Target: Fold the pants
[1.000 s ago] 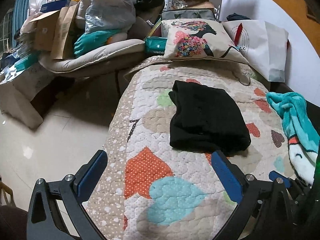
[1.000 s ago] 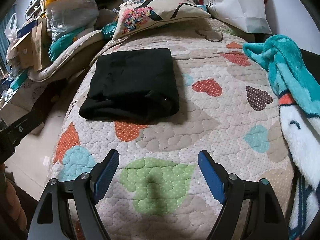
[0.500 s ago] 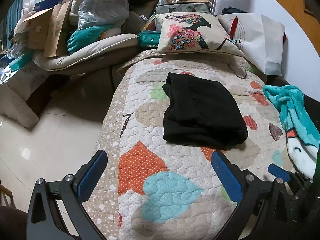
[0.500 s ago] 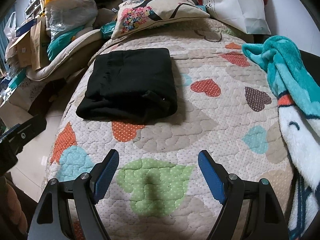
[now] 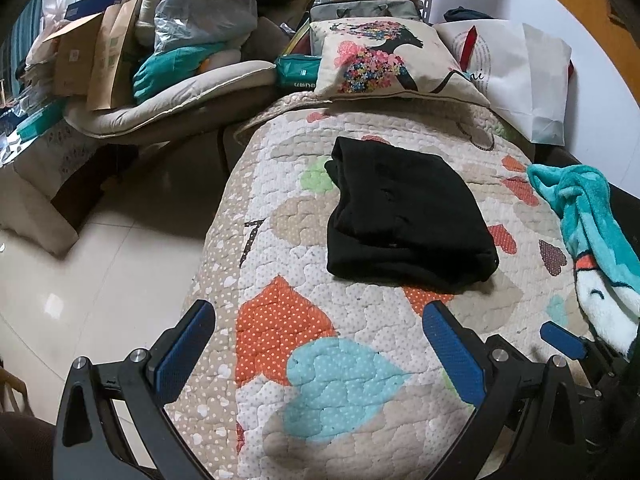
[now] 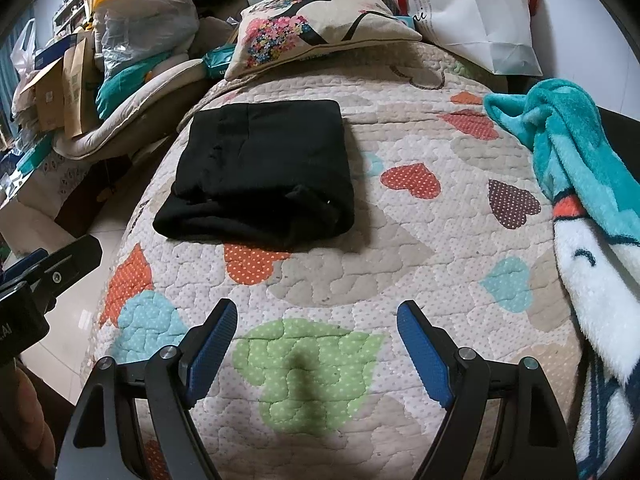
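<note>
The black pants point(image 5: 404, 216) lie folded into a compact rectangle on the heart-patterned quilt point(image 5: 320, 360); they also show in the right wrist view point(image 6: 260, 172). My left gripper point(image 5: 320, 348) is open and empty, held above the quilt short of the pants' near edge. My right gripper point(image 6: 316, 344) is open and empty, also short of the pants, over a green heart patch. Nothing touches the pants.
A flower-print pillow point(image 5: 384, 60) and a white bag point(image 5: 520, 80) lie at the bed's far end. A teal and white blanket point(image 6: 580, 208) lies along the right side. Piled boxes, bags and a cushion point(image 5: 160, 72) stand left, beyond the tiled floor point(image 5: 80, 280).
Both grippers have drawn back from the pants, so the pants look smaller and farther away. The pants have not moved. Both grippers stay open.
</note>
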A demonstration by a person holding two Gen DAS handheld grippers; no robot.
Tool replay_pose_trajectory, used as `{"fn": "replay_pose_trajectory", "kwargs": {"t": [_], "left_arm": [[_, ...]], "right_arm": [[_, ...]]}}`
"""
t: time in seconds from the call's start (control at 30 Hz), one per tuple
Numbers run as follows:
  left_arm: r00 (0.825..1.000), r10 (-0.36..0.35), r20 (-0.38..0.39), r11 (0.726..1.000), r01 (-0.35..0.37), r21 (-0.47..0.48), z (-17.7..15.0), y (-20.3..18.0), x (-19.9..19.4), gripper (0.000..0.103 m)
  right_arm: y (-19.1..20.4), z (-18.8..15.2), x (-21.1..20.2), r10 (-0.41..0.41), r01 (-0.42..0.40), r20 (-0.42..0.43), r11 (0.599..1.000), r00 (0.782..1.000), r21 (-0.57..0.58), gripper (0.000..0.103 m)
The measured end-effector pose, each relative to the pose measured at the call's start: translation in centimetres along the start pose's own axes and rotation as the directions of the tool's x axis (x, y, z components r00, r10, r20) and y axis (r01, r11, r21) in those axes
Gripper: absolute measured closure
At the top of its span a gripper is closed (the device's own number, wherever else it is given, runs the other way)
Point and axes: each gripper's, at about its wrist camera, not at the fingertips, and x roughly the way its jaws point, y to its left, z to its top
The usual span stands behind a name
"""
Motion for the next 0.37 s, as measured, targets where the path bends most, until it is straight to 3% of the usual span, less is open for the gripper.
{"fn": "replay_pose_trajectory", "kwargs": {"t": [0.37], "left_arm": [[0.998,-0.024,-0.059,1.0,0.025,0.014,-0.5,-0.2,1.7,0.0]], "right_arm": [[-0.2,-0.1,0.6,-0.011,0.011,-0.02,1.0,1.0,-0.001,0.015]]}}
